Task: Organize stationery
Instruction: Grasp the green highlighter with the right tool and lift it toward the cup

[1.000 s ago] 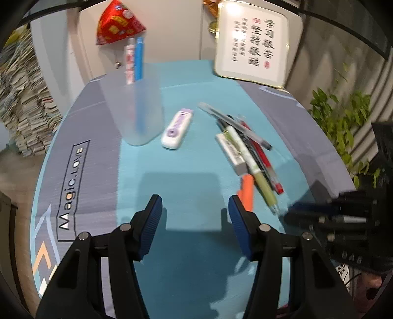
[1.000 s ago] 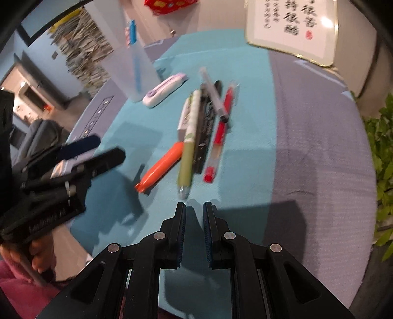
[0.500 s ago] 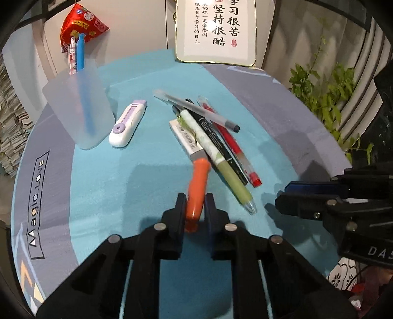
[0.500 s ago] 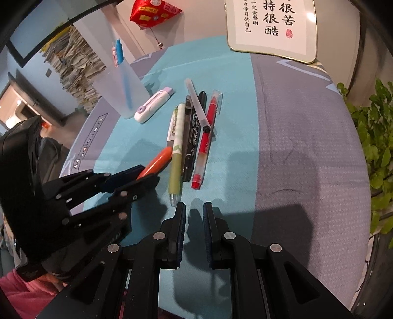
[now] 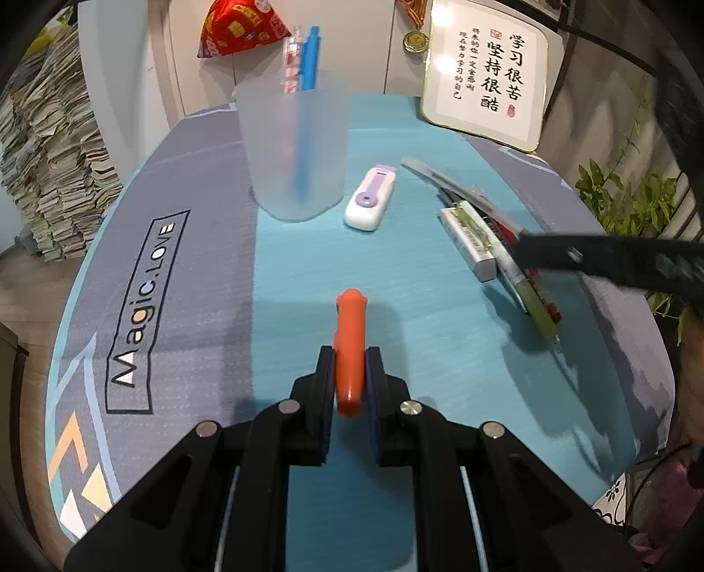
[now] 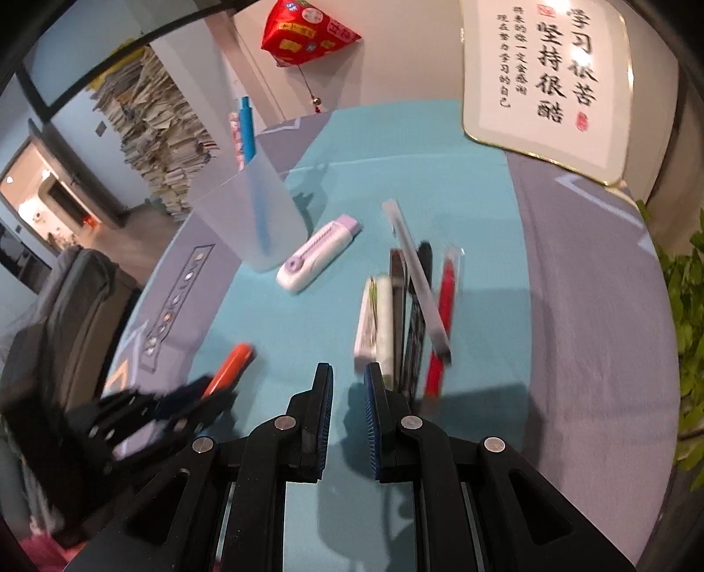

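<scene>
My left gripper (image 5: 350, 358) is shut on an orange marker (image 5: 350, 339) and holds it above the teal mat, pointing toward a frosted pen cup (image 5: 292, 149) that holds a blue pen. The marker also shows in the right wrist view (image 6: 231, 367). A white and purple correction tape (image 5: 371, 198) lies right of the cup. A row of pens and a white eraser (image 5: 493, 237) lies at the right. My right gripper (image 6: 347, 374) is shut and empty, just near of the pen row (image 6: 409, 308); its finger crosses the pens in the left wrist view (image 5: 572, 257).
A framed calligraphy board (image 5: 484, 75) leans at the back of the round table. A red packet (image 5: 240, 28) hangs on the wall behind the cup. Paper stacks (image 5: 44, 154) stand left of the table, a plant (image 5: 629, 202) to the right.
My left gripper closed on the orange marker, lifted it and swung left toward the cup. My right gripper moved forward to the near end of the pen row.
</scene>
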Tool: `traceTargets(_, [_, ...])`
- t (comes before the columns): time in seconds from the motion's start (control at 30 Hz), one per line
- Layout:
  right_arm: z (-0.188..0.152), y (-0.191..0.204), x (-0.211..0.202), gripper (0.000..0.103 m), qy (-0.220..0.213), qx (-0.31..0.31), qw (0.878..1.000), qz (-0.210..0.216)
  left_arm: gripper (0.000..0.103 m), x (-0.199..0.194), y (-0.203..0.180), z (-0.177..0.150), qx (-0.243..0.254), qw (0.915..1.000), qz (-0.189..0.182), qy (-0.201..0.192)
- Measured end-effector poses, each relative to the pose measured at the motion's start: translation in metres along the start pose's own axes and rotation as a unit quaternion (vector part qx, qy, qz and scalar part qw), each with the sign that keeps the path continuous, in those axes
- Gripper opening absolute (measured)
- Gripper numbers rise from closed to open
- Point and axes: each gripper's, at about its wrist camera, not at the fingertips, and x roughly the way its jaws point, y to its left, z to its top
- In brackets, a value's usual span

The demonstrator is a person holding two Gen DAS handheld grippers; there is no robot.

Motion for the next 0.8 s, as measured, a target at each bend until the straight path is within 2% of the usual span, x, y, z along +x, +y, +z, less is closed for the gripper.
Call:
traceTargets(0.27, [0.026,0.001,0.027,0.014,0.005,0.005,0.998,-0.055,0.011,0.006,0.003,0.003,0.004,0.9998,-0.018,-0.003])
traceTargets(0.3, [0.027,0.0,0.028,0.017,0.004,0.007,0.998,-0.058,0.012,0.007,0.004,0.003,0.007,0.9998,-0.02,-0.002])
traceTargets(0.4, [0.03,-0.004,0.032,0.038,0.008,0.015,0.999,-0.05,0.012,0.009,0.005,0.008,0.01,0.9995,-0.03,-0.001])
traceTargets(0.43, [0.032,-0.005,0.033,0.039,0.007,0.017,0.999,-0.051,0.012,0.01,0.006,0.009,0.01,0.9994,-0.032,0.0])
traceTargets(0.6, [0.035,-0.008,0.044,0.039,0.024,0.022,0.998,-0.049,0.012,0.017,0.001,0.02,0.023,0.9995,-0.023,0.001])
traceTargets(0.63, [0.036,-0.009,0.047,0.038,0.03,0.023,0.998,-0.048,0.014,0.018,0.0,0.022,0.025,0.9994,-0.024,0.003])
traceTargets(0.7, [0.036,-0.012,0.051,0.029,0.033,0.024,0.998,-0.052,0.022,0.021,-0.001,0.026,0.029,0.9992,-0.027,0.007])
traceTargets(0.8, [0.036,-0.017,0.046,0.026,0.03,0.041,0.998,-0.044,0.023,0.026,-0.003,0.03,0.032,0.9992,-0.022,0.005])
